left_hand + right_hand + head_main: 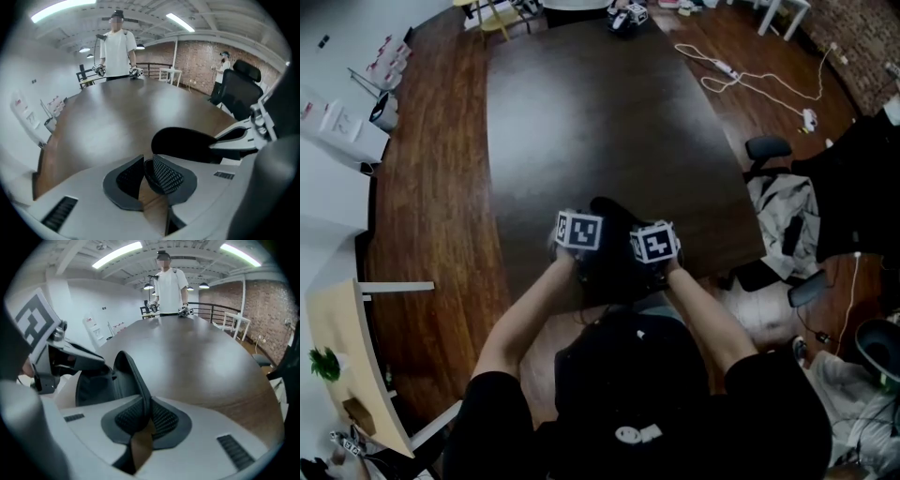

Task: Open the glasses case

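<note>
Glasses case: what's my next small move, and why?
Probably a slight test tug with the left gripper before pulling apart. The right gripper is shut on a thin upright edge of the glasses case. The left jaws stand nearly together at the case's end, but whether they pinch it is unclear.
</note>
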Motion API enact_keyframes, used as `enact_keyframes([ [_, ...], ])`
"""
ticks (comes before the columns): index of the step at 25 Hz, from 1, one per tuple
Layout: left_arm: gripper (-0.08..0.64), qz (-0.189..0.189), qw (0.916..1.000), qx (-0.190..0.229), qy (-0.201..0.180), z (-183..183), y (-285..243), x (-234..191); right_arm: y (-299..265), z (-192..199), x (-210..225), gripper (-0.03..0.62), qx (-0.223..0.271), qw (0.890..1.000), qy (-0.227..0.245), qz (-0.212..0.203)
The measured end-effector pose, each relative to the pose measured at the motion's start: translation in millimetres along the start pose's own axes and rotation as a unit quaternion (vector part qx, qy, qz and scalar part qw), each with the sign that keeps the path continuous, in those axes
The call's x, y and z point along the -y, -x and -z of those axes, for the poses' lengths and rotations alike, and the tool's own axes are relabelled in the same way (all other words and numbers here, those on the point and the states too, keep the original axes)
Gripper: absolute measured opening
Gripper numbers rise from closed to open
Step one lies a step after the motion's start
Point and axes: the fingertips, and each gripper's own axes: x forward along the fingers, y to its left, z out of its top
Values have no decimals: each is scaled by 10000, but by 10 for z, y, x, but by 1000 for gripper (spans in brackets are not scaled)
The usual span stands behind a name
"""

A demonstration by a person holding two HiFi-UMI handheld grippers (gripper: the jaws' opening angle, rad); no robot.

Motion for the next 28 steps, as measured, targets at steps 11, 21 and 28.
enact_keyframes([
  [11,67,70,9997,-94,-213,304,-290,-63,-138,439,-55,65,-382,9694,-2171,-1079],
  [21,54,142,9882,557,-1420,57,-295,86,89,185,21,173,446,9807,-1423,-1267],
  [28,52,418,9523,861,-2896,-66,-401,221,407,-343,12,149,1152,9774,1764,-186],
])
